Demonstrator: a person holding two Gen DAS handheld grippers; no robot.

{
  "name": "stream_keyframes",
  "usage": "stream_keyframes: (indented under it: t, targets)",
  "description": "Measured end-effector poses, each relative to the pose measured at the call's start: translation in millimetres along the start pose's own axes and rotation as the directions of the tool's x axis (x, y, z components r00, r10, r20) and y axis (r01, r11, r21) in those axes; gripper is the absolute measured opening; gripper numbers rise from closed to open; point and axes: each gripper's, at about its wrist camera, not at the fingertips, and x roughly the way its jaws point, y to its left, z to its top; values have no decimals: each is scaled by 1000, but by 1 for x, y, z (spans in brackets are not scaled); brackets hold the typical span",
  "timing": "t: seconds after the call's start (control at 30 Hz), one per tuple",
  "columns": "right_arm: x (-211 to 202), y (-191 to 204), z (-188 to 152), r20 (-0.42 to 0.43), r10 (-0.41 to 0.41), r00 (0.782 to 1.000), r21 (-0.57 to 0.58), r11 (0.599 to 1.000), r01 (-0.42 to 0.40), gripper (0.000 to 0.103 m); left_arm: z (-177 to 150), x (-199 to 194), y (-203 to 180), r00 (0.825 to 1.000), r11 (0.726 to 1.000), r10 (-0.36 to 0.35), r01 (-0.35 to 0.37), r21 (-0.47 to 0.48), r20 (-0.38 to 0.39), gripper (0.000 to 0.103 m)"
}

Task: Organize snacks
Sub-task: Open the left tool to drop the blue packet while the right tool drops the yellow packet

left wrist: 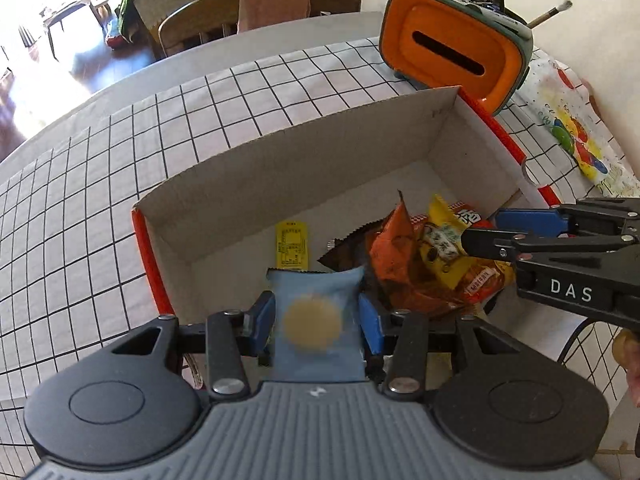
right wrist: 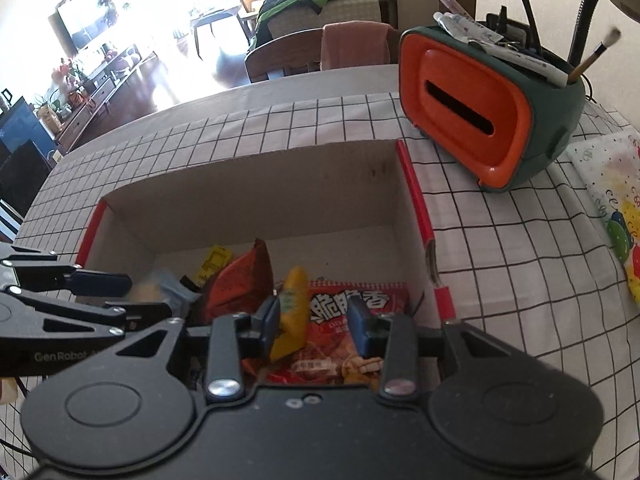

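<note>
My left gripper [left wrist: 318,312] is shut on a light blue snack packet [left wrist: 316,320] with a round yellow print and holds it over the near end of the open cardboard box [left wrist: 320,152]. My right gripper [right wrist: 314,320] hovers low over the box's [right wrist: 260,200] right half. Its pads stand close together on an upright yellow packet [right wrist: 294,312], which leans on the left pad. In the box lie an orange-brown packet [right wrist: 240,280], a red packet [right wrist: 352,304] and a small yellow sachet [left wrist: 292,244]. From the left wrist view the right gripper [left wrist: 484,228] comes in from the right.
An orange and green desk organiser [left wrist: 452,48] with pens stands on the checked cloth [left wrist: 120,200] behind the box's right corner. A colourful printed pack [right wrist: 616,216] lies to the right. A wooden chair [left wrist: 260,12] stands beyond the table's far edge.
</note>
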Motion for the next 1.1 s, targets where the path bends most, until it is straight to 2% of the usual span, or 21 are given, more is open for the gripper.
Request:
stream_keyframes:
  t: [0.33,0.67,0.87,0.97,1.1]
  targets:
    - [-25,5,-9,43,21,999,-16,1000,-21,37,-6,-15,0,998,1000,-6,5,13,59,46]
    - [-63,23,-20,117,42,992,-34,999,-38,37,-24,-47,5,987,1000,-16,16,1,160,57]
    - [-81,32,-29,156,44,987,-46,998,-37,38,-37,-70,10,975,1000,-27,29,-6,222,66]
    - [-89,37,-33,173,34,984,-57,998,-25,39,-44,-82,12,966,999,-35,39,-8,257,69]
    - [-97,38,-38,189,36,981,-34,999,-31,41,-55,-99,16,949,998,-55,61,-12,310,79]
